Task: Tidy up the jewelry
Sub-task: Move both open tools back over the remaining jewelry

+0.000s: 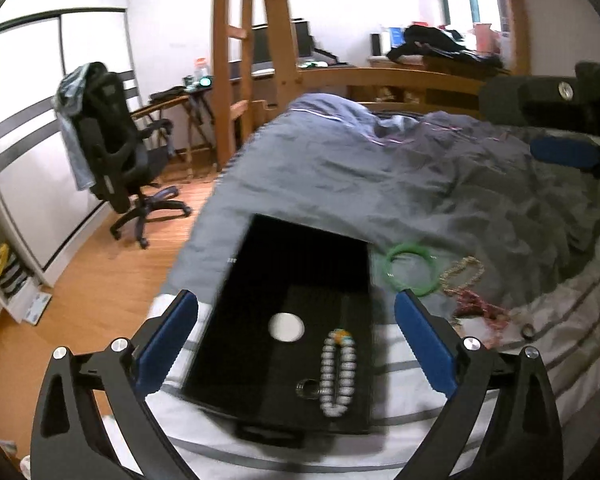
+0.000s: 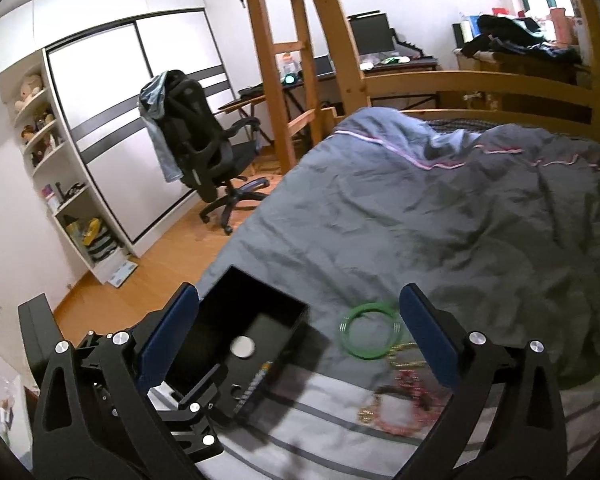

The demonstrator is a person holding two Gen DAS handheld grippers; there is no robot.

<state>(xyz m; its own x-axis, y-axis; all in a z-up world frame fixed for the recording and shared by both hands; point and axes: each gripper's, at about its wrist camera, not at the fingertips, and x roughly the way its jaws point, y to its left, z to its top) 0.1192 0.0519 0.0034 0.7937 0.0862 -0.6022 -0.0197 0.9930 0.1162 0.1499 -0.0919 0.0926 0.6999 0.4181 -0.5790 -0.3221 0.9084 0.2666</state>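
A black open box [image 1: 260, 280] lies on the bed; inside are a pale beaded bracelet [image 1: 337, 372], a small dark ring [image 1: 307, 388] and a white round disc [image 1: 286, 327]. Right of the box lie a green bangle [image 1: 411, 271], a gold chain [image 1: 462, 274] and a red-pink beaded piece [image 1: 480, 308]. My left gripper [image 1: 296, 320] is open and empty, just above the box. My right gripper [image 2: 300, 320] is open and empty, above the green bangle [image 2: 370, 334], with the box [image 2: 260, 316] to its lower left and the gold and pink pieces [image 2: 400, 404] below.
The bed has a crumpled grey duvet [image 2: 440, 208] and a striped sheet [image 2: 340, 432]. The bed's left edge drops to a wooden floor [image 2: 172, 256]. An office chair [image 2: 204, 152], a white wardrobe, a wooden ladder and a desk stand beyond. The right gripper's body shows in the left wrist view [image 1: 556, 120].
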